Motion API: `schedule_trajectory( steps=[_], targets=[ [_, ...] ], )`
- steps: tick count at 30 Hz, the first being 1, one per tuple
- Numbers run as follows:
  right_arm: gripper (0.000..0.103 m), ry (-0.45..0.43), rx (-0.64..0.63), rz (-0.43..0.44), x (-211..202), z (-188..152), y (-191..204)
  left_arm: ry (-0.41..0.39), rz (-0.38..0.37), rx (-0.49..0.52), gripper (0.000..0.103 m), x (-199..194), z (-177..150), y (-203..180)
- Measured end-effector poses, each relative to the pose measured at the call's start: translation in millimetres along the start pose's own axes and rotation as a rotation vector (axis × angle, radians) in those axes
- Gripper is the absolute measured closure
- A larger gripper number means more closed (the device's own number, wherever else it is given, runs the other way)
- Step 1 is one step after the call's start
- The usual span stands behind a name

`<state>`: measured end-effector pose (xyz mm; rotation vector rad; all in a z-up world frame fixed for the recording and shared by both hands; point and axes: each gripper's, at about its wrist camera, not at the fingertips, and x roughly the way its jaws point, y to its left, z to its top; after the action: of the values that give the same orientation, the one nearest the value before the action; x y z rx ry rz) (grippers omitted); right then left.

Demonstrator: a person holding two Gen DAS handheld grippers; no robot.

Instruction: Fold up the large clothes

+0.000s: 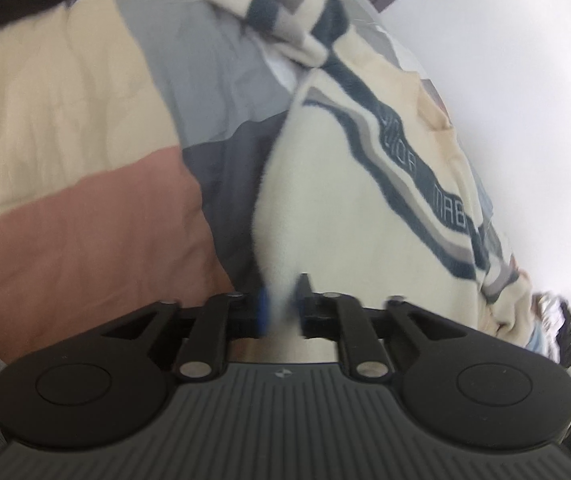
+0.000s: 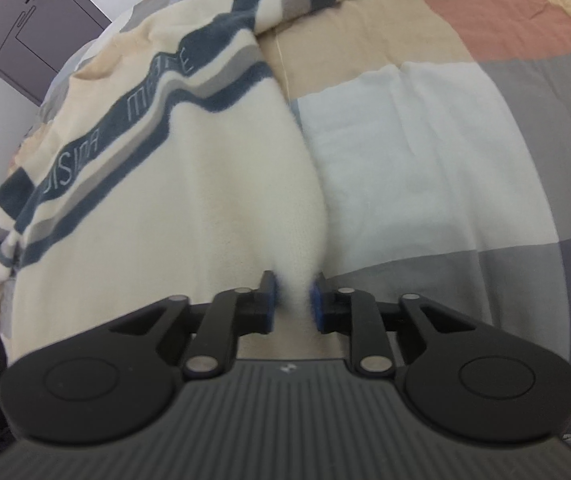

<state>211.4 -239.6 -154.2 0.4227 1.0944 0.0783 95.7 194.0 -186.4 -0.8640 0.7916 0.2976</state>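
A large cream sweater with dark blue and grey stripes and lettering lies over a patchwork bedspread. My left gripper is shut on a bunched edge of the sweater, the cloth pinched between its blue pads. In the right wrist view the same sweater spreads to the left, and my right gripper is shut on another bunched edge of it. A striped sleeve lies crumpled at the far end.
The bedspread has beige, pink, grey and white patches. A white wall borders the bed. A grey cabinet door stands at the back left of the right wrist view. Dark items sit beside the bed's edge.
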Motion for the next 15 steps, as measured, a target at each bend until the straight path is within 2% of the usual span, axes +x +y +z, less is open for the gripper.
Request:
schedule_trajectory(
  steps=[1, 2, 3, 6, 12, 15],
  targets=[
    [0.075, -0.007, -0.013, -0.014, -2, 0, 1, -0.014, 0.001, 0.013, 0.052, -4, 0, -3],
    [0.075, -0.018, -0.026, -0.024, -6, -2, 2, -0.038, 0.005, 0.033, 0.044, -9, -2, -6],
    [0.071, -0.031, -0.039, -0.029, -9, -2, 3, -0.071, 0.017, 0.066, 0.044, -15, -3, -11],
    [0.043, -0.087, -0.058, -0.015, -21, 0, 4, -0.153, 0.015, 0.145, 0.043, -35, -9, -28],
    [0.043, -0.223, -0.199, 0.024, -38, 4, 31, -0.269, 0.010, 0.340, 0.042, -48, -1, -77],
    [0.044, -0.282, -0.281, 0.063, -42, 7, 48, -0.257, -0.025, 0.397, 0.041, -37, 10, -100]
  ],
)
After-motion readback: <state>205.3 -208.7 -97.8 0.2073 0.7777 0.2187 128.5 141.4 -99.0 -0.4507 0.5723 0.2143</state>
